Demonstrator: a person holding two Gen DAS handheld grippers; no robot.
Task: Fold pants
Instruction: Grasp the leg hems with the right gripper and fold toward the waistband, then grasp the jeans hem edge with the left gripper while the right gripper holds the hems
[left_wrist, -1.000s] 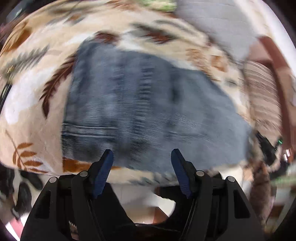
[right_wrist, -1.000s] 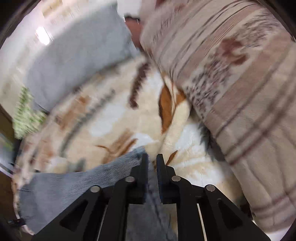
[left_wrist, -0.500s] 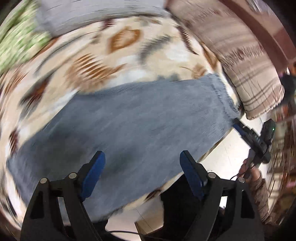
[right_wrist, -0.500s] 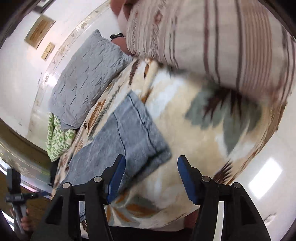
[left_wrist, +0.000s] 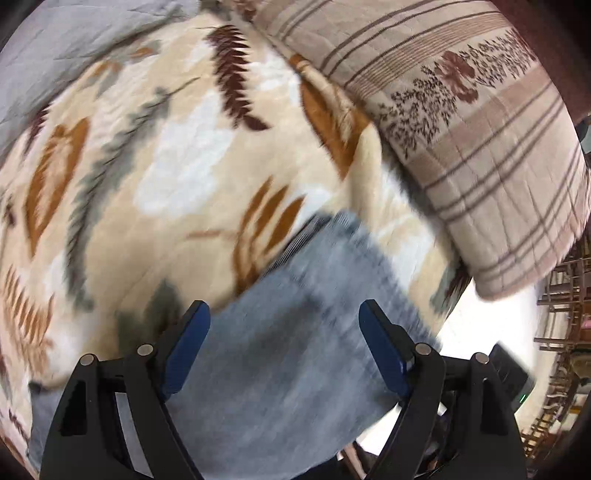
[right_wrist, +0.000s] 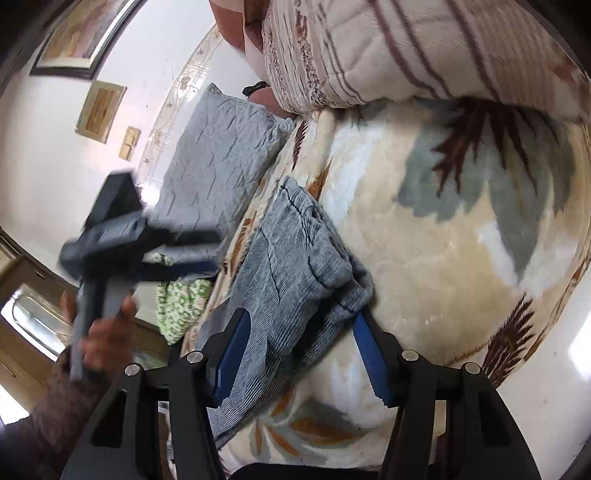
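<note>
Grey-blue ribbed pants (left_wrist: 295, 350) lie along the leaf-patterned blanket (left_wrist: 177, 166), their end near the striped pillow. My left gripper (left_wrist: 284, 310) hovers over that end, pointing down, open and touching nothing. In the right wrist view the pants (right_wrist: 291, 240) are bunched and creased at the near end. That bunched end lies between the blue pads of my right gripper (right_wrist: 300, 317), which is open and low over the blanket. A hand (right_wrist: 103, 332) holds the left gripper (right_wrist: 212, 251), blurred, above the pants' far part.
A striped quilted pillow (left_wrist: 461, 129) borders the pants' end. A grey pillow (right_wrist: 221, 155) and a green patterned cloth (right_wrist: 181, 306) lie farther along the bed. The bed's edge drops to a white floor (right_wrist: 554, 387). Framed pictures (right_wrist: 81, 37) hang on the wall.
My left gripper swept along the pants to the end by the striped pillow and opened wider. My right gripper let go of the pants' edge, opened, and now has the bunched end between its fingers.
</note>
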